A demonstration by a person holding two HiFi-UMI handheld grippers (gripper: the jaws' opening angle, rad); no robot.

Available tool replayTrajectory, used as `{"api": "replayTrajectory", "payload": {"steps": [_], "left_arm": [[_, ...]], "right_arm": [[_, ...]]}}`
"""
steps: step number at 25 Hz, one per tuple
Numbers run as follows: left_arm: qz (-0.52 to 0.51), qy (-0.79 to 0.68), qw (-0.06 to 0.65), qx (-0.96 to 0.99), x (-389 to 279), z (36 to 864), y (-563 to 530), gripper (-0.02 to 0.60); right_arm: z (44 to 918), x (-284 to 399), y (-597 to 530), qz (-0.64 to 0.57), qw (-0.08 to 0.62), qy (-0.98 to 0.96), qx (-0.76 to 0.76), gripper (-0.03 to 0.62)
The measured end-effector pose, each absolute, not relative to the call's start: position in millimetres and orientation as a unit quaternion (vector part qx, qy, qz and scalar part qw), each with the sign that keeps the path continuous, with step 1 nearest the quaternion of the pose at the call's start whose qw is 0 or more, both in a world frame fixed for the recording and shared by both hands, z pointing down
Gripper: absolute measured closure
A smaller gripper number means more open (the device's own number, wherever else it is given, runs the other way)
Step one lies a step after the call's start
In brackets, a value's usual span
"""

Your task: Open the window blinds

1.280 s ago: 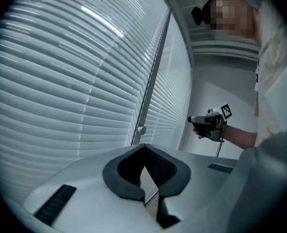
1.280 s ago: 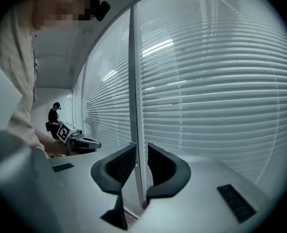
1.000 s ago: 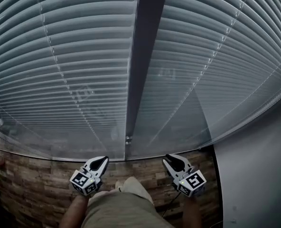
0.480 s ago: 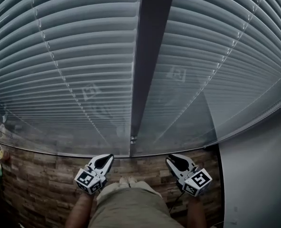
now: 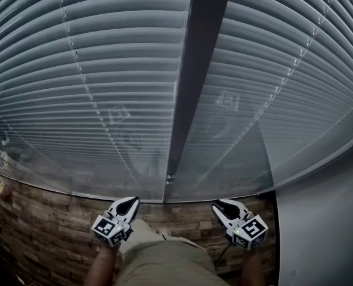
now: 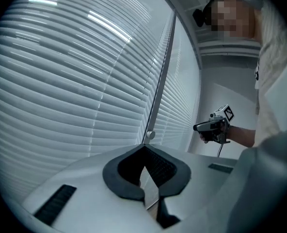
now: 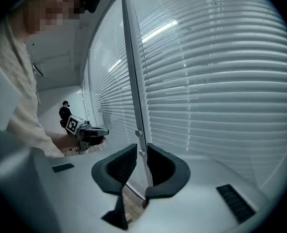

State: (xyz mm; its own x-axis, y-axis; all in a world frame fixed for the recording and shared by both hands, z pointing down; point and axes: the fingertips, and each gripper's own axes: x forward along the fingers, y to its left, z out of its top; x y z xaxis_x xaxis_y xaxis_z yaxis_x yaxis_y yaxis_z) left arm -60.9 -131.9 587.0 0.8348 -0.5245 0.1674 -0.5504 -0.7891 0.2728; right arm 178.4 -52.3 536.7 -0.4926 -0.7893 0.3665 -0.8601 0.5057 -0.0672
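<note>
Blinds (image 5: 105, 70): lowered over both panes behind the glass, straight ahead of you.
Divider bar (image 5: 191, 88): dark and upright, between the two panes.
Floor (image 5: 39, 231): wood-pattern planks running up to the window.
Wall (image 5: 325, 219): plain and pale, on your right.
Left gripper (image 5: 130, 200): your fingers meet at the tips, holding nothing, near the glass.
Right gripper (image 5: 217, 202): your fingers have just been closing; a narrow gap remains, with nothing between them.

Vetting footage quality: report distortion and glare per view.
Head view: fisheye bends the grey horizontal blind slats into arcs; faint reflections ghost over them. Left gripper view: bright streaks glare on the slats, corners vignetted black. Right gripper view: similar streak, black corners.
</note>
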Motion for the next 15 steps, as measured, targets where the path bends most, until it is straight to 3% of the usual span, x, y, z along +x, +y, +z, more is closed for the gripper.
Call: {"api": "replayTrajectory", "payload": {"steps": [10,13,15], "left_arm": [[0.040,-0.242,0.137,0.960,-64.1,586.1,-127.5,0.575],[0.049,-0.246,0.140,0.958,-70.5,587.2,-133.1,0.575],[0.048,-0.234,0.134,0.962,-68.6,581.8,-134.4,0.575]], "right_arm": [[537.0,154.1,-59.9,0.125,0.108,-0.842,0.514,0.522],[549.4,159.9,-54.2,0.094,0.175,-0.818,0.540,0.522],[554.4,165.8,-52.6,0.090,0.182,-0.811,0.549,0.522]]}}
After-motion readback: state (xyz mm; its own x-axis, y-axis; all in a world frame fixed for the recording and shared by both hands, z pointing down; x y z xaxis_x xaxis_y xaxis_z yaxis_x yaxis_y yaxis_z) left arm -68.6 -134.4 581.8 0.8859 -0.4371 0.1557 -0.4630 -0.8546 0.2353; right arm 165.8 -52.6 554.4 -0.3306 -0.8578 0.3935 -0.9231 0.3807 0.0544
